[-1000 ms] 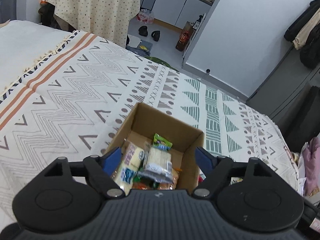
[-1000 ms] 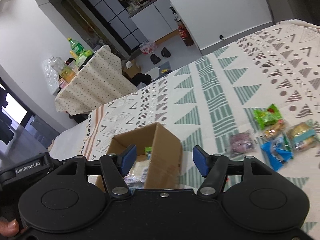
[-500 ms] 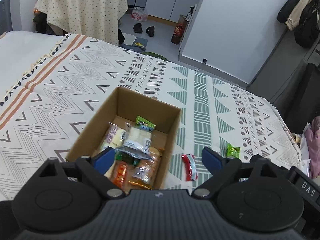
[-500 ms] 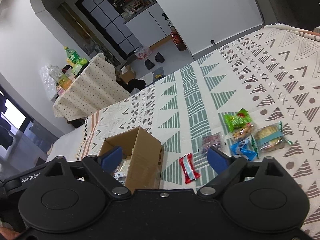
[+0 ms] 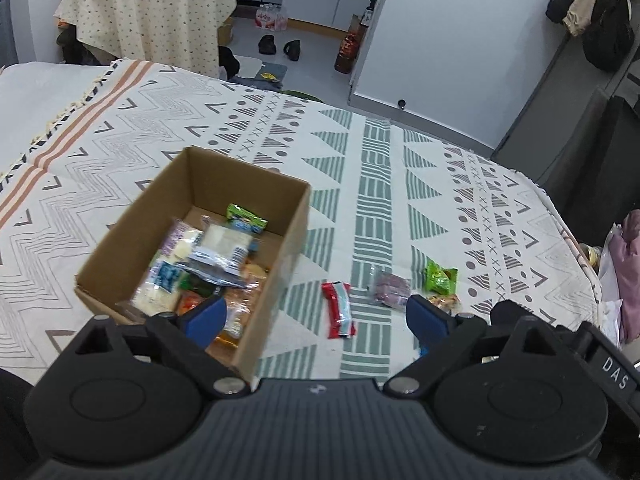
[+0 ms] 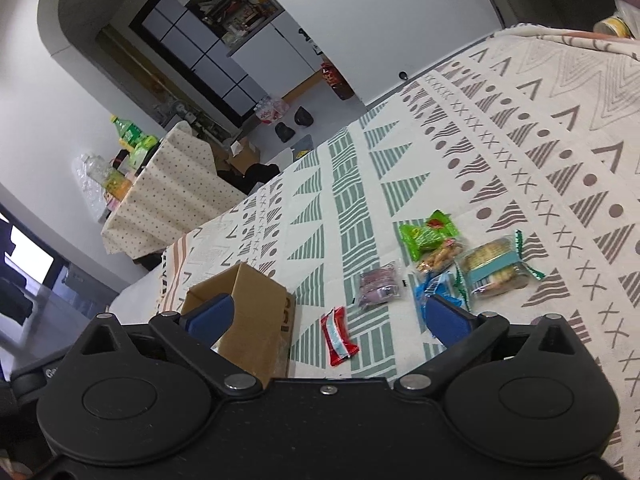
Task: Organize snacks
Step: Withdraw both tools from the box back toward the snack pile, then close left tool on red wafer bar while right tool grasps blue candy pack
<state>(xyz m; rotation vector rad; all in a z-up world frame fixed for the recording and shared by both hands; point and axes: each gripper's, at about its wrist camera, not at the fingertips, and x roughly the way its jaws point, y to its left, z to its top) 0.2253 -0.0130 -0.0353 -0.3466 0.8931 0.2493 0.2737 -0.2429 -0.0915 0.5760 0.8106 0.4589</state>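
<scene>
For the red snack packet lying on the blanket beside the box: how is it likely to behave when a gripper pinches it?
The red snack packet looks like thin glossy film, so it is probably light and somewhat slippery. It lies flat on the soft blanket, so the fingertips may press into cloth before catching it. Its crimped ends suggest that it would flex, not stay rigid.

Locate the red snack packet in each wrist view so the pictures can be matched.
Left wrist: red snack packet low centre, on the bedspread right of the cardboard box.
Right wrist: red snack packet low centre, right of the same box.
Shared landmark: the cardboard box.
</scene>
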